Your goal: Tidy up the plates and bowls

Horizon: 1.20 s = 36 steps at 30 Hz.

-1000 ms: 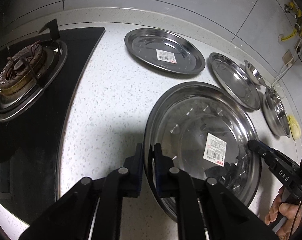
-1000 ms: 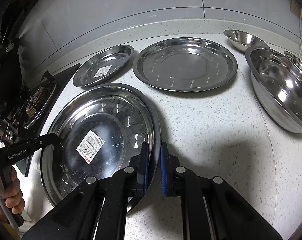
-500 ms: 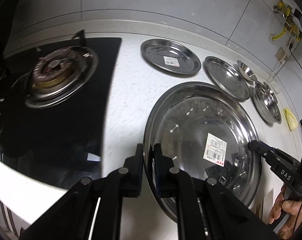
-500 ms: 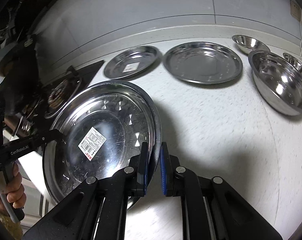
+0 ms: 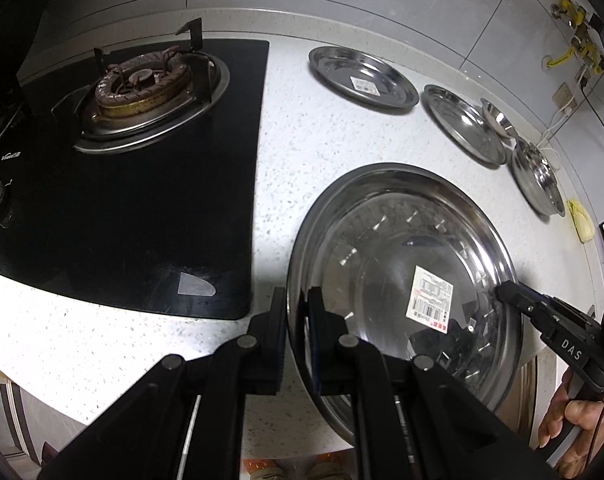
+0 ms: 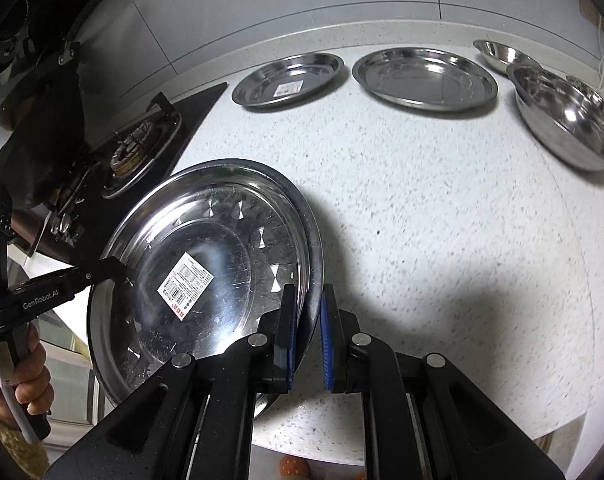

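A large steel plate with a barcode sticker is held in the air above the white counter. My left gripper is shut on its left rim. My right gripper is shut on its right rim; the plate fills the lower left of the right wrist view. A smaller stickered plate, a plain plate, a big bowl and a small bowl lie along the back wall.
A black gas hob with a burner sits at the left of the counter. A yellow sponge-like item lies at the far right. The counter's front edge runs below the held plate.
Both grippers have lifted the large plate higher and drawn it back toward the counter's front edge. The hob and the other dishes look farther away. The grips have not changed.
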### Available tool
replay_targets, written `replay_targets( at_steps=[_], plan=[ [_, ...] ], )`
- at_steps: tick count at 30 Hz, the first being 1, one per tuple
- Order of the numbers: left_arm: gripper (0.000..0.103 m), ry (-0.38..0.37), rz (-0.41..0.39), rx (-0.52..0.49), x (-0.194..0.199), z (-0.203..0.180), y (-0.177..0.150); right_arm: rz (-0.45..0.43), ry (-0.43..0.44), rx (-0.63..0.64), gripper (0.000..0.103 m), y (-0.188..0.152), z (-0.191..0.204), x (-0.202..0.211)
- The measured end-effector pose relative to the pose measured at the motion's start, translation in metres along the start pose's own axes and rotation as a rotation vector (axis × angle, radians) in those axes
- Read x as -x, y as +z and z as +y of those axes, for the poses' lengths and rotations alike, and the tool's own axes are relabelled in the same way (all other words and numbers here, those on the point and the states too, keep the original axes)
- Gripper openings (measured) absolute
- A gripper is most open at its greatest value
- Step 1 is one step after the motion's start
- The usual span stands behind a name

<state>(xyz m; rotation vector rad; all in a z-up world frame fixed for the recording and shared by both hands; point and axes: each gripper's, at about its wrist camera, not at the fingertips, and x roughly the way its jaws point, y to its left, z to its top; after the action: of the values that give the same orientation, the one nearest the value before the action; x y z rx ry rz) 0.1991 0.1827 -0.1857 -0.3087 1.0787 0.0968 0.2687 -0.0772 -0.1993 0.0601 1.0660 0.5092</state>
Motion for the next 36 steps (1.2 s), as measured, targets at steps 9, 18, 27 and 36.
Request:
replay_targets(
  at_steps=[9,18,27,36],
  plan=[
    [0.009,-0.014,-0.009,-0.025,0.003,0.006,0.007,-0.023,-0.023,-0.026,0.010,-0.001,0.009,0.003],
    [0.009,0.025,0.019,-0.016,-0.006,0.001,0.013,0.000,0.020,-0.008,0.010,0.005,-0.001,-0.006],
    [0.010,0.110,0.053,0.047,-0.018,-0.005,0.015,0.097,0.131,0.086,0.011,0.020,-0.014,-0.023],
    [0.012,0.196,0.077,0.095,-0.027,-0.011,0.011,0.134,0.202,0.150,0.012,0.025,-0.019,-0.029]
  ],
)
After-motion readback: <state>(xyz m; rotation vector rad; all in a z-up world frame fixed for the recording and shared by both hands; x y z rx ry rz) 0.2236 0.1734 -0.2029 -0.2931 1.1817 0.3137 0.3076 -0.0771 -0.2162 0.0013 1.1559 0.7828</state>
